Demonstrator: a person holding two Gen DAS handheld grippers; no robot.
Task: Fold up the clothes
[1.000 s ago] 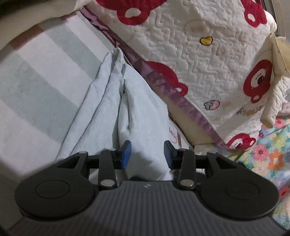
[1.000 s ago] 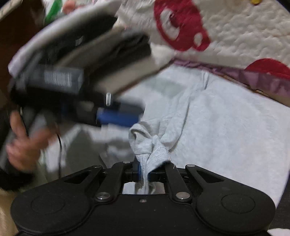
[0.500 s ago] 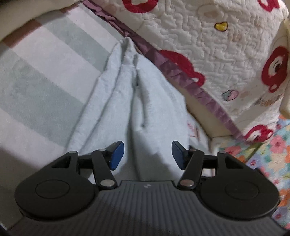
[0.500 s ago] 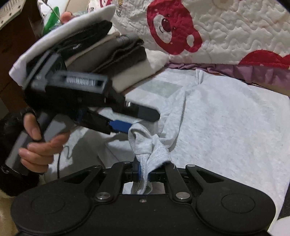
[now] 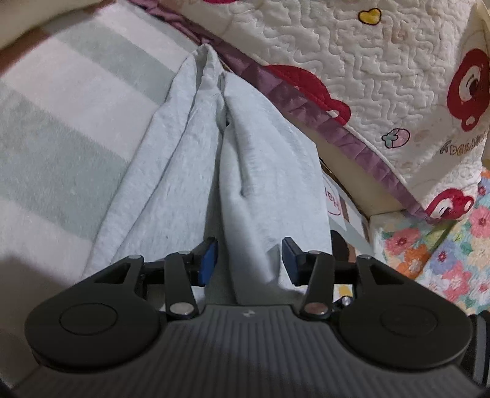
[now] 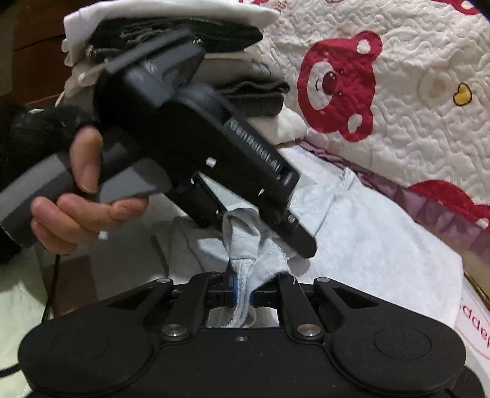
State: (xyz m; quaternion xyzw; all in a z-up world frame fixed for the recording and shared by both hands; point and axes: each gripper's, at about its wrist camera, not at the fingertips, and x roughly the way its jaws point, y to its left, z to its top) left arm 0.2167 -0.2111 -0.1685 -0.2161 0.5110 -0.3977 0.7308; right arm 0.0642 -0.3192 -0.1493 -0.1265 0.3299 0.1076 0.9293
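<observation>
The pale grey garment [image 5: 190, 171] lies in long ridges on the striped bed cover [image 5: 70, 128], running toward 12 o'clock. The right claw [image 6: 243, 298] is clamped on a bunched corner of it; the left claw [image 5: 249, 260] gapes around a ridge, gripping nothing. To do this well, seat that ridge deep before closing, then lift both corners level. The hand [image 6: 82, 199] angles its tool down toward 4 o'clock.

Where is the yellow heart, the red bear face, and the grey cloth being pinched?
yellow heart [image 5: 369, 16], left wrist view, middle of the heart.
red bear face [image 6: 337, 84], right wrist view, on its cheek.
grey garment [image 6: 260, 260], right wrist view, bunched corner above the right gripper's jaws.
</observation>
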